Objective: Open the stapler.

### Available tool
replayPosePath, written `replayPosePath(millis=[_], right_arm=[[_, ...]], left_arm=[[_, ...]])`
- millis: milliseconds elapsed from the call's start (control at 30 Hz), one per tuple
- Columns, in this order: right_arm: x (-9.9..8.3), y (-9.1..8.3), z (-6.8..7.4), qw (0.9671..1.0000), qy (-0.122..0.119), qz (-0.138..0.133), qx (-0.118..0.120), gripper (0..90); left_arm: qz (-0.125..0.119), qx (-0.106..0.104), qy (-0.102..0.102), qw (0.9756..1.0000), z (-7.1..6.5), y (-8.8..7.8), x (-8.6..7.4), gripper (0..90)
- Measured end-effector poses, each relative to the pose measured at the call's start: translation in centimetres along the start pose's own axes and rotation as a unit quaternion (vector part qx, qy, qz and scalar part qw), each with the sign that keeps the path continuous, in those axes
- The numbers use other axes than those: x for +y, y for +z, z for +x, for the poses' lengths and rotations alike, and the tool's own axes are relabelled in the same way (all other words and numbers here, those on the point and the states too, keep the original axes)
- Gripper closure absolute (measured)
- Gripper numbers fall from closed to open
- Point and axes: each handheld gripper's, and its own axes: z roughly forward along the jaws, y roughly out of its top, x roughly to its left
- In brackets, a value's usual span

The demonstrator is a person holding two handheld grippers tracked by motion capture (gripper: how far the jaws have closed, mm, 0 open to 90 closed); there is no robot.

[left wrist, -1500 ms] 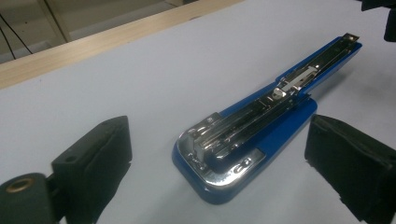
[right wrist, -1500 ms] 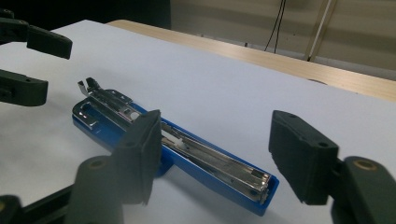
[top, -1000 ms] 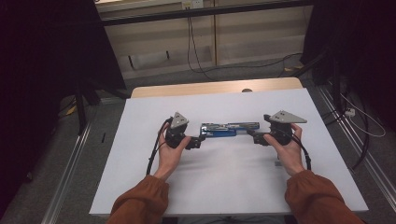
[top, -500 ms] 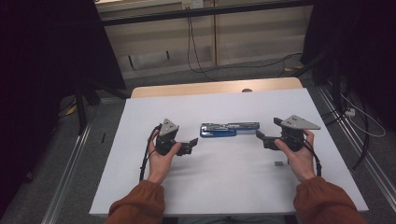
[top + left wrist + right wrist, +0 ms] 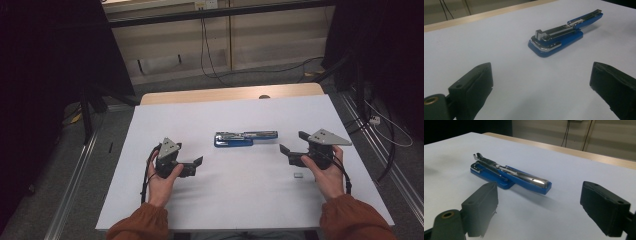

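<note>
We see a blue stapler [image 5: 245,138] lying flat on the white table [image 5: 225,210], roughly at the middle and a bit toward the far side. It is swung open: the blue base and the metal staple channel stretch out in one long line, left to right in the high view. In the left gripper view the stapler [image 5: 564,35] sits ahead and to the right of the jaws, chrome end nearest. In the right gripper view the stapler [image 5: 509,173] lies ahead and left of centre, silver rail on top.

The left gripper [image 5: 192,165] is held in the left hand [image 5: 162,177], left of the stapler and nearer the person, well apart from it. Its jaws stand wide apart with bare table between them, nothing held. Its own view shows the same gripper [image 5: 541,85], pads not touching anything.

The right gripper [image 5: 292,147] is in the right hand [image 5: 327,172], to the right of the stapler, apart from it too. Its jaws are wide apart, though they have just been closing slightly, with nothing between them. In its own view the gripper [image 5: 539,205] frames bare table.

A small grey piece [image 5: 298,175] lies on the table just beside the right hand; we cannot tell what it is. Both forearms wear orange-brown sleeves [image 5: 350,220].
</note>
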Motion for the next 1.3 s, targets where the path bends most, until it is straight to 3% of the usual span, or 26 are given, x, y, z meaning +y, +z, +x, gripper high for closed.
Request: replayPosePath(millis=[67, 267, 400, 567, 800, 1100, 1300], right_arm=[[-0.2, -0.3, -0.1, 1.0000, 0.003, 0.003, 0.005, 15.4], [-0.7, -1.2, -0.5, 0.9998, 0.014, 0.010, 0.012, 15.2], [-0.9, -1.8, -0.7, 0.9997, 0.018, 0.009, 0.014, 15.1], [-1.0, -2.3, -0.9, 0.9995, 0.022, 0.013, 0.018, 14.8], [-1.5, -2.8, -1.1, 0.9993, 0.029, 0.014, 0.021, 12.4], [-1.4, -2.7, -0.6, 0.9991, 0.016, 0.027, 0.030, 10.2], [-1.2, -2.6, -0.8, 0.9986, 0.017, 0.038, 0.033, 9.9]], left_arm=[[-0.002, 0.002, 0.005, 1.0000, -0.2, -0.4, -0.2, 5.0], [-0.029, 0.002, -0.008, 0.9995, -0.6, -2.0, -0.7, 5.0], [-0.029, 0.002, -0.013, 0.9995, -0.6, -2.7, -1.3, 5.0], [-0.025, 0.015, -0.023, 0.9993, -0.5, -3.2, -2.1, 5.0], [-0.026, 0.015, -0.017, 0.9994, -0.8, -4.8, -2.6, 4.7], [-0.042, 0.023, -0.014, 0.9988, -1.2, -6.9, -2.9, 4.8], [-0.039, 0.025, -0.015, 0.9988, -1.1, -6.9, -2.9, 4.8]])
